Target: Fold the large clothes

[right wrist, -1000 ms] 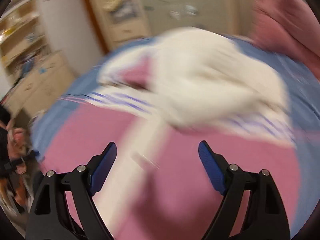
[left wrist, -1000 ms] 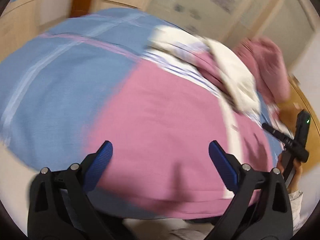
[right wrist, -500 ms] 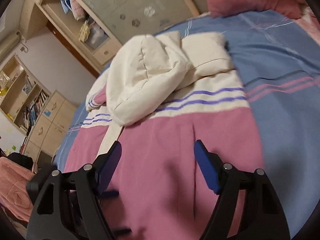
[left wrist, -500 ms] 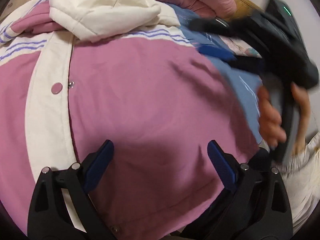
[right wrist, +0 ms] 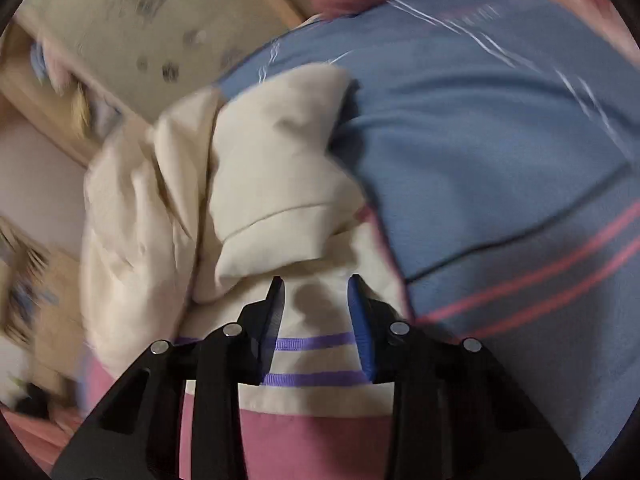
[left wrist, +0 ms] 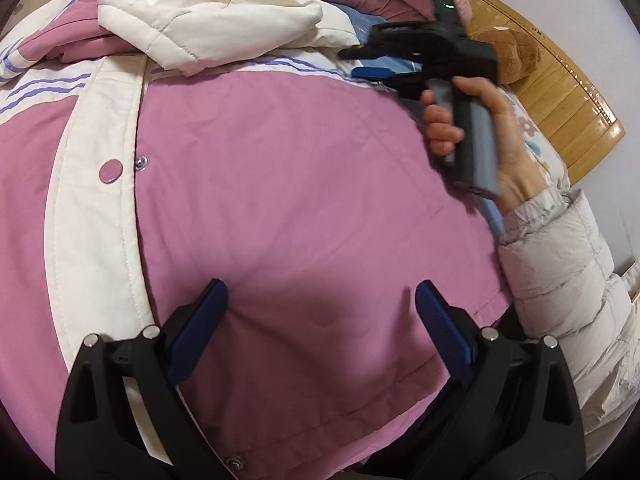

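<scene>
The bed (right wrist: 500, 128), under a blue cover with pink stripes, carries everything else, with a wooden headboard (left wrist: 560, 92) at its far end. Spread across it, front up, lies the jacket (left wrist: 280, 200) — pink body, cream yoke with purple stripes, a cream snap strip down the middle. Its cream hood (left wrist: 208, 12) is bunched in a heap at the collar end.

The left gripper (left wrist: 320, 312) hangs over the pink front panel near the hem, its tongs spread wide and holding nothing. The right gripper (right wrist: 316, 300), gripped by the right hand (left wrist: 472, 132), sits at the shoulder edge of the jacket just below the hood. Its tongs stand partly closed with the striped cream cloth between them; whether they actually pinch it I cannot tell — the view is blurred.

The risk, as I judge it: a shallow bite on that padded edge could slip free, or catch only the top layer, leaving a crooked fold. The loose hood could also tumble into the fold and make a lump.
</scene>
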